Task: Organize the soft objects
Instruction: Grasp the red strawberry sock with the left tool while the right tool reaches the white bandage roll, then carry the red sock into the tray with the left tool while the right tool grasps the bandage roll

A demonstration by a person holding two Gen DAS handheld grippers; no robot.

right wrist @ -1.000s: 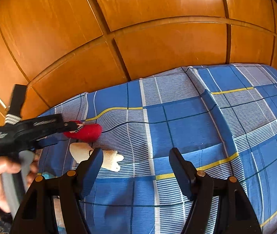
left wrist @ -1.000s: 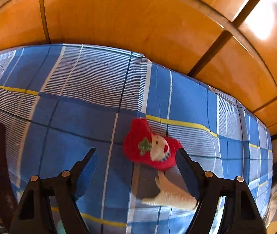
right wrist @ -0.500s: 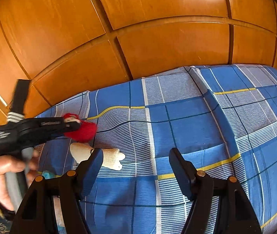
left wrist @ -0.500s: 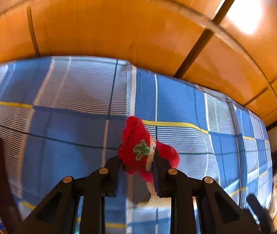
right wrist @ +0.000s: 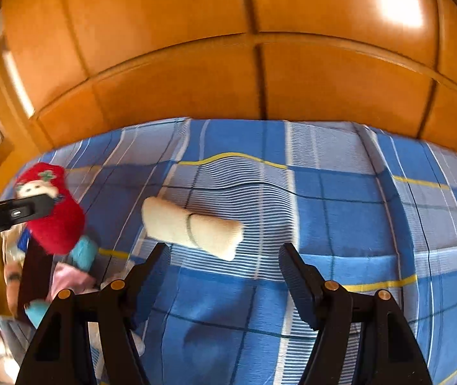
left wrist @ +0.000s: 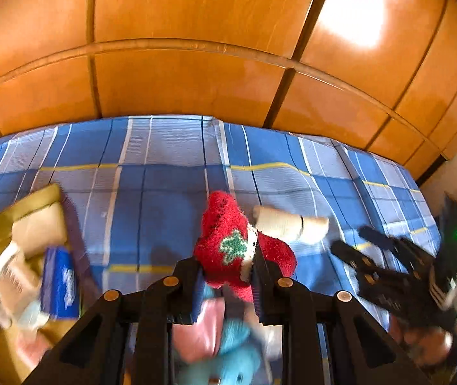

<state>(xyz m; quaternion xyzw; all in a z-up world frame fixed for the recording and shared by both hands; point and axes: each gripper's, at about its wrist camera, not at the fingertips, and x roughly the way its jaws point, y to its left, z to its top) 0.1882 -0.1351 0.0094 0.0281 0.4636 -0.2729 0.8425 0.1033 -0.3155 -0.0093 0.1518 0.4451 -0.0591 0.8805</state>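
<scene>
Red sock lifted for sorting.
Our left claw (left wrist: pixel 226 277) clamps the red sock (left wrist: pixel 228 247); right claw (right wrist: pixel 222 264) gapes near the cream roll (right wrist: pixel 193 224).

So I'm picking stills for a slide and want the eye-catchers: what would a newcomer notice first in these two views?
First the fuzzy red sock with a green clover, pinched in the left tool above the blue plaid bedspread. Next the cream rolled sock lying on the bedspread just ahead of the open right tool. Behind everything stands a glossy orange wooden wardrobe.
</scene>
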